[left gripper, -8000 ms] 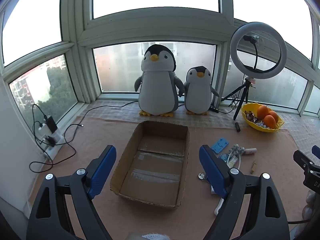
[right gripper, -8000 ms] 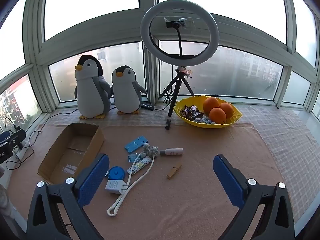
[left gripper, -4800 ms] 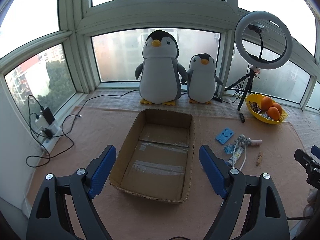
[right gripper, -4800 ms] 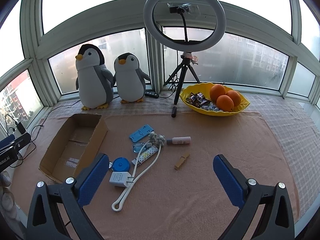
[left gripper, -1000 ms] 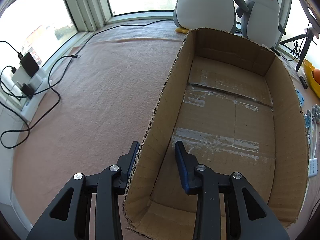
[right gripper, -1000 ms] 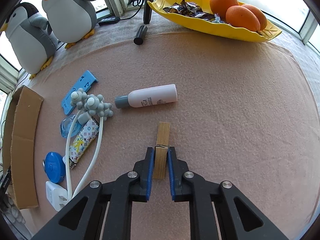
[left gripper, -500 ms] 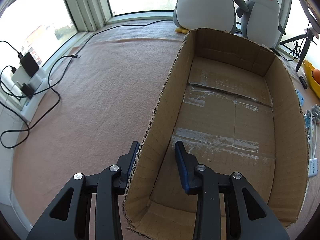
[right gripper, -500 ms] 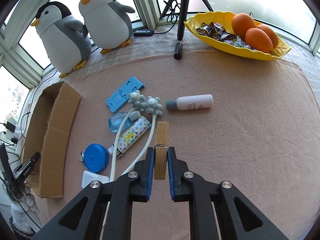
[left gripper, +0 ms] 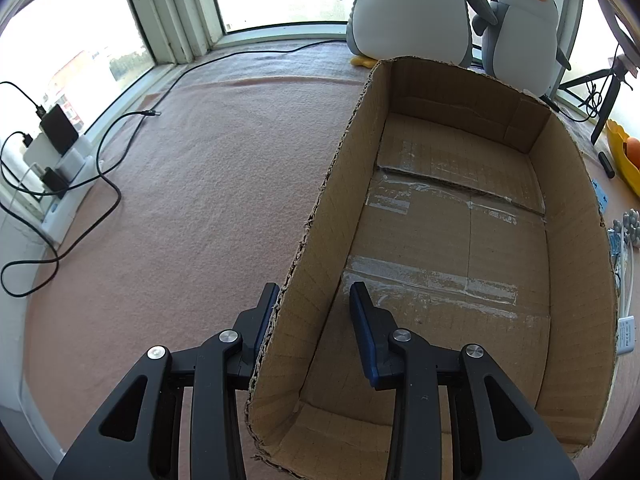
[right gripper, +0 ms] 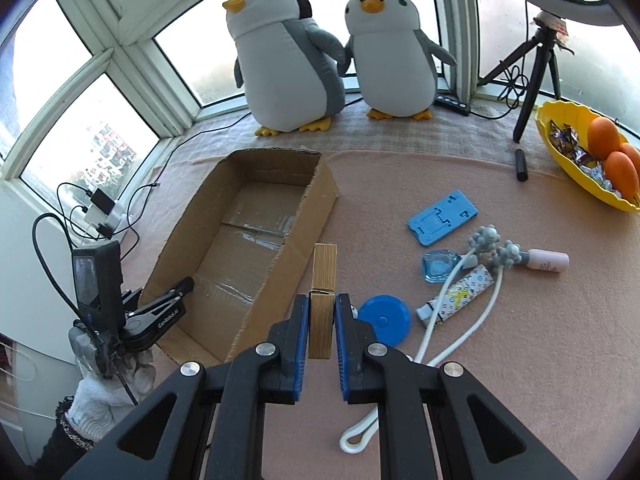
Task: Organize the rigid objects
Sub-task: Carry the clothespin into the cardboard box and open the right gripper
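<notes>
Clothespin (right gripper: 322,300), wooden, sits clamped upright in the right gripper (right gripper: 321,320) at lower centre of the frame, above the pink mat. Left gripper (left gripper: 314,312) pinches the cardboard box (left gripper: 460,240) wall, lower centre.

Tan clothespin (right gripper: 322,300), brown cardboard box (right gripper: 248,216)

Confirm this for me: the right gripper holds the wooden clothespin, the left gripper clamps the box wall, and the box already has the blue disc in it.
Not quite. The cardboard box is empty; the left wrist view shows only its taped floor. The blue disc lies on the mat outside it. The rest holds: the right gripper grips the wooden clothespin, and the left gripper clamps the box wall.
</notes>
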Tool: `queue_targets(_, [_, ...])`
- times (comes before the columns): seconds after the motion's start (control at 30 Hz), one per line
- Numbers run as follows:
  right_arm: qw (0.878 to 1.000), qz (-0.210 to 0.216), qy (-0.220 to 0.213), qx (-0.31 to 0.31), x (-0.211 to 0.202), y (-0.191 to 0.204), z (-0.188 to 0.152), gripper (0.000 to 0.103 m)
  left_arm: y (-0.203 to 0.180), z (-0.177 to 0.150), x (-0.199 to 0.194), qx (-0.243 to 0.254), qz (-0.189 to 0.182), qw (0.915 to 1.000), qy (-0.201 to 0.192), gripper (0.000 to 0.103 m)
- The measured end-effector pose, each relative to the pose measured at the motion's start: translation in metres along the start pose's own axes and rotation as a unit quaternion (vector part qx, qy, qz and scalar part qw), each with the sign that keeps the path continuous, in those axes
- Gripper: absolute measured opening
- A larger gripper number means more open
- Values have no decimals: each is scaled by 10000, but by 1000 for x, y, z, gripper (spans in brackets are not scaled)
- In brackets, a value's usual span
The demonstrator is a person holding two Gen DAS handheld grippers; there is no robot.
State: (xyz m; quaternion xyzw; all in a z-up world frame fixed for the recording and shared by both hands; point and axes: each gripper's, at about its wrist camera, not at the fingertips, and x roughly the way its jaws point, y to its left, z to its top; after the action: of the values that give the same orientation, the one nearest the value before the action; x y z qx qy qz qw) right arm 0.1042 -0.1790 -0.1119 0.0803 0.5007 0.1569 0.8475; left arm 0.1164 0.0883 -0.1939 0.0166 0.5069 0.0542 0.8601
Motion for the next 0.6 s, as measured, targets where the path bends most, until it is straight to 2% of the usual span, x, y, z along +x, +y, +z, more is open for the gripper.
queue_targets(0.3, [9978,339,195,-527,34,67,-3,12,0,0,0,-16,-24,10000,-16,35])
queue_targets(0.37, [9971,449,244,-560,41,76,-3,12,1,0,0,-19,-26,10000,-17,35])
queue_targets(0.6, [9959,403,361,-729,63,96,-6,12,1,-1,0,-26,-37,10000,-19,35])
